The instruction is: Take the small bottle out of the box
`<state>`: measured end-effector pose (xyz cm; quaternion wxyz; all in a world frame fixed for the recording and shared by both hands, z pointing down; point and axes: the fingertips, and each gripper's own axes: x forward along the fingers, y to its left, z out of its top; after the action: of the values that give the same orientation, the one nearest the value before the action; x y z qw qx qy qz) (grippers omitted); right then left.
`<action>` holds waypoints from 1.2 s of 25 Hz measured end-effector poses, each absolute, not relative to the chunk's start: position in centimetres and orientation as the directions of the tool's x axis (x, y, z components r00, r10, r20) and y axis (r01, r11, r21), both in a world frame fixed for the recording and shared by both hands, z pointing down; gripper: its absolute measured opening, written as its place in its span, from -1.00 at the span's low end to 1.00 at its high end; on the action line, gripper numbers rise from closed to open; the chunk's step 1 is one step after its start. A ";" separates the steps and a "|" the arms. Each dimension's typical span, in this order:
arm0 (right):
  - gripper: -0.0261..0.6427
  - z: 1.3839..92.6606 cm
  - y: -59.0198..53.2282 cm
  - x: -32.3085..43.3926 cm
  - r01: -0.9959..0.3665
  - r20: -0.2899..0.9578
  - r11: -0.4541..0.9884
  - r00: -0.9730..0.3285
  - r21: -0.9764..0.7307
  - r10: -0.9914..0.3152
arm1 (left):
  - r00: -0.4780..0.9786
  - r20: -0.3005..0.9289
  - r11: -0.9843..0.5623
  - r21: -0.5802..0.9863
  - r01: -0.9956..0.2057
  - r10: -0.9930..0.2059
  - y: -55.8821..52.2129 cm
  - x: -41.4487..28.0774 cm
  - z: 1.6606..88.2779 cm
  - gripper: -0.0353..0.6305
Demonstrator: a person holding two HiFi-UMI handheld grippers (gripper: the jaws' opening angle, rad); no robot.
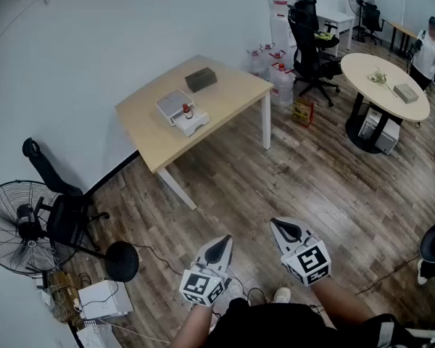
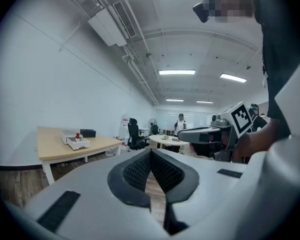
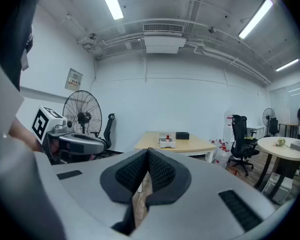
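A small bottle (image 1: 188, 110) with a red cap stands in a white open box (image 1: 191, 123) on the light wooden table (image 1: 232, 96), far ahead of me. The same bottle (image 3: 167, 138) and box (image 3: 167, 144) show small in the right gripper view, and the bottle (image 2: 78, 135) in its box (image 2: 79, 144) in the left gripper view. My left gripper (image 1: 222, 246) and right gripper (image 1: 279, 228) hang low near my body over the floor, both shut with nothing between the pads.
A dark box (image 1: 201, 79) and a white lid (image 1: 173, 103) also lie on the table. A standing fan (image 1: 18, 227) and black chair (image 1: 61, 212) are at the left, a round table (image 1: 388, 85) and office chair (image 1: 312, 46) at the right. A person (image 1: 428, 53) stands far right.
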<state>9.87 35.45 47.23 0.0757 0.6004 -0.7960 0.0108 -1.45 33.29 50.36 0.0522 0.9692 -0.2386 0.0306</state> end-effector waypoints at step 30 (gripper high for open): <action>-0.89 47.7 21.6 3.1 -0.948 0.107 0.315 -0.309 0.046 -0.945 | 0.862 0.066 -0.857 0.087 -0.507 -0.503 21.0 -10.0 50.0 -0.86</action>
<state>3.15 21.55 47.69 0.0567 0.5849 -0.8090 0.0128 -10.04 20.96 49.96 0.0505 0.9635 -0.2622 0.0203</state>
